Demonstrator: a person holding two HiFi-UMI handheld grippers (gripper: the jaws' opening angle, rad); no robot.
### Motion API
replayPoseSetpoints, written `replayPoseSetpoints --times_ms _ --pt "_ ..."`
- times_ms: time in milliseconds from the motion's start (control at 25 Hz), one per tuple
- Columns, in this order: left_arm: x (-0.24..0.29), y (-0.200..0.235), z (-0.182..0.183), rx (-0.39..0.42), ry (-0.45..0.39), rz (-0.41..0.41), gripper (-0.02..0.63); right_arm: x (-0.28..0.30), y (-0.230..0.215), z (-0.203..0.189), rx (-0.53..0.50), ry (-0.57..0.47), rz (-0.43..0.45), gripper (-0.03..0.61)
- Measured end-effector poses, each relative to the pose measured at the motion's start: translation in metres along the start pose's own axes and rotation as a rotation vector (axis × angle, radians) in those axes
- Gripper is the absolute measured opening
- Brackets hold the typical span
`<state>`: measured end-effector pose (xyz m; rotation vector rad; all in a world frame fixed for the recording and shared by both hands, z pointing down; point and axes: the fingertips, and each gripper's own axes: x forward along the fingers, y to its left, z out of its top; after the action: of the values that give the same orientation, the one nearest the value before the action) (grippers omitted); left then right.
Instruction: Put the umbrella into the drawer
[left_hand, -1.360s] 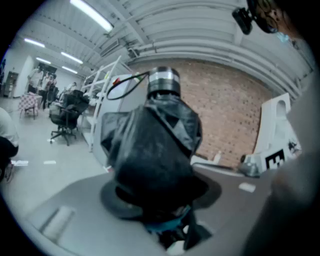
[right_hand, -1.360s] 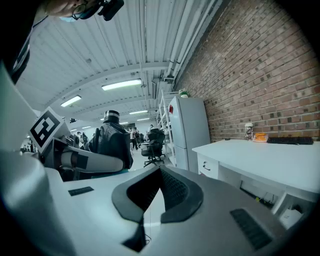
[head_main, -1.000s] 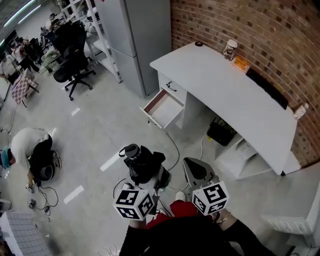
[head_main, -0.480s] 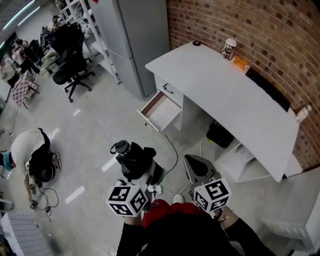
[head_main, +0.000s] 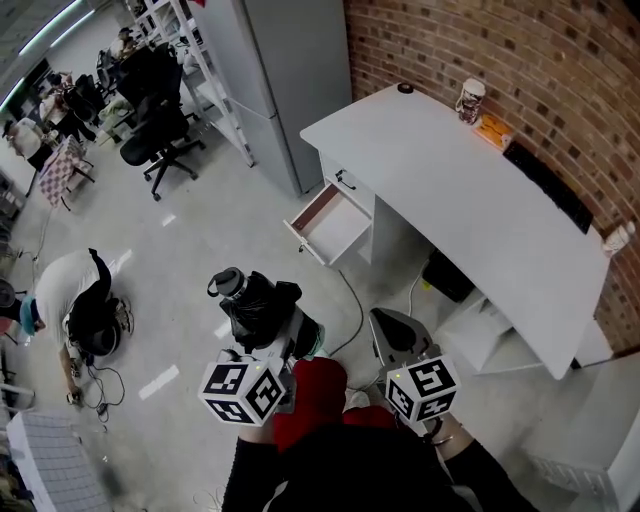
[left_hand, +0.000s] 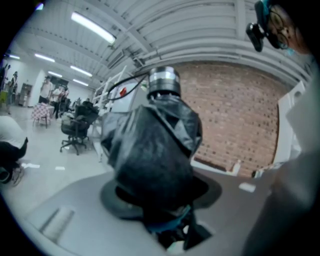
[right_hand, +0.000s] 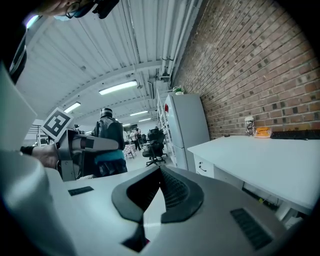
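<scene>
Left gripper (head_main: 278, 330): jaws set wide and clamped on the folded black umbrella (head_main: 255, 305), gripping its lower end. The bundle stands up and forward out of the jaws, metal cap uppermost. The wide setting is judged to follow from the bulk of the loose fabric. The hold looks firm.

Right gripper (right_hand: 159, 172): jaws pressed together at the tips with nothing between them. It is carried beside the left gripper, on the side nearer the desk (head_main: 470, 190). Judged to be kept free for steadying the drawer or tucking fabric in.

Location of the task item: the umbrella is in the air above the floor, well short of the desk's front and not yet over the drawer (head_main: 330, 222).

Receiving point: 1 drawer stands pulled out from the desk's left end, interior bare, so no opening step remains. A second drawer above it, with a dark handle, is closed.

Surroundings: a cup (head_main: 469, 100) sits at the desk's far edge against the brick wall. A cable (head_main: 350, 300) trails over the floor in front of the desk, between the grippers and the drawer. A person (head_main: 75, 300) crouches well away from the desk.

Assessment: transport stage. The cable is a possible trip point.
</scene>
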<state>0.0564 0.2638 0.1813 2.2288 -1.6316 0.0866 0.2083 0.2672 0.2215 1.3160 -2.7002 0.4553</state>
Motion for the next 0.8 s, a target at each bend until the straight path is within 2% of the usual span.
replayPoseSetpoints --times_ms 200,520,800 --pt "0.009 -0.002 0.003 0.005 0.008 -0.008 0.212 0.004 -0.007 -0.002 0.027 0.009 -0.009 0.002" --pt "0.034 0.002 0.003 0.013 0.002 -0.029 0.212 0.015 -0.02 0.002 0.002 0.003 -0.025 0.002" --pt "0.057 0.023 0.001 -0.029 0.0 -0.044 0.212 0.039 -0.028 0.004 -0.019 0.019 -0.049 0.002"
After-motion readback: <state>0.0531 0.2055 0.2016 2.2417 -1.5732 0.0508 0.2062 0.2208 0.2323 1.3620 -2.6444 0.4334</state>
